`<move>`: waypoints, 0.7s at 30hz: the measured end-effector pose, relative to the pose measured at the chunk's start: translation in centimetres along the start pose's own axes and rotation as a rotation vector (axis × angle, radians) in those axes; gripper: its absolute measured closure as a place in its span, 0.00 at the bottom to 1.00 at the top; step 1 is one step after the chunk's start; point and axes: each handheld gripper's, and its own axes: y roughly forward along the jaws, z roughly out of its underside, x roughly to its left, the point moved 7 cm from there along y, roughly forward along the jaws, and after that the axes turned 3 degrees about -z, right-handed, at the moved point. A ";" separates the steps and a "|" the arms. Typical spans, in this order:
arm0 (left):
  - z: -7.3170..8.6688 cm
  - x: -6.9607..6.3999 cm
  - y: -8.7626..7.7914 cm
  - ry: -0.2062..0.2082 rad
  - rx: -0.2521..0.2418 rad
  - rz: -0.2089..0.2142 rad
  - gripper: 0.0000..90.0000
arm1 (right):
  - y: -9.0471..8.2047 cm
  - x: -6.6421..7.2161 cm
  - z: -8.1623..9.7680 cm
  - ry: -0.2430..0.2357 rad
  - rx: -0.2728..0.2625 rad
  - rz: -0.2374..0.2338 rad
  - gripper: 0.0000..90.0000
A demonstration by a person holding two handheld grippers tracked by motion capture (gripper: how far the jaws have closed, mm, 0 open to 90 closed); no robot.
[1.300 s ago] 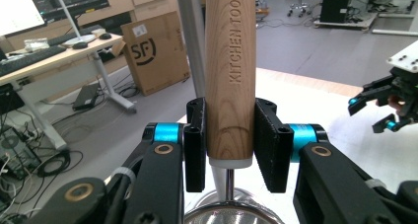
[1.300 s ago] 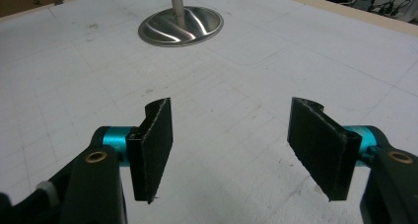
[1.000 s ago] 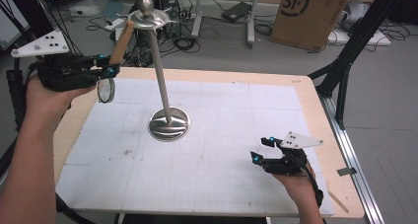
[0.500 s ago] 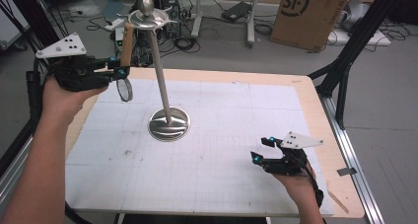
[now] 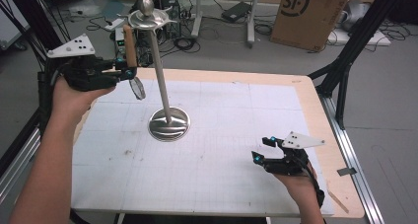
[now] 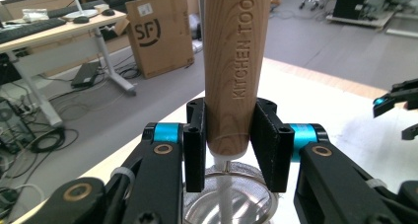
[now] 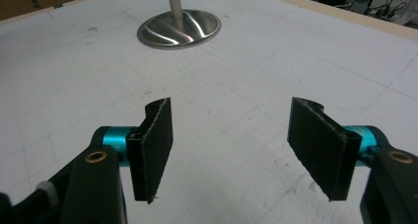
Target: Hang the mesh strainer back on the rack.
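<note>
My left tongs squeeze the wooden handle of a strainer, up in the air by the top of the metal stand. My right tongs are wide, holding nothing, low over the tabletop.

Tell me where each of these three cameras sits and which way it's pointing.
High view: above the near edge, looking forward and down on the table; both forearms, the left hand-held gripper and the right hand-held gripper show.
Left gripper view: on the left hand-held gripper, facing along its jaws, shut on the strainer's wooden handle.
Right gripper view: on the right hand-held gripper, facing across the table past open jaws at the steel stand.
Shared: high and right gripper views both show the stand's base.
</note>
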 end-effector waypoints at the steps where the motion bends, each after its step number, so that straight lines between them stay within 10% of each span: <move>1: 0.0 0.0 0.1 -0.007 -0.007 0.004 0.76 | 0.0 -0.1 0.0 -0.001 -0.005 0.002 0.37; 21: 1.9 0.3 -1.1 -0.043 -0.010 -0.012 0.53 | 0.1 0.1 0.0 -0.005 0.004 -0.005 0.37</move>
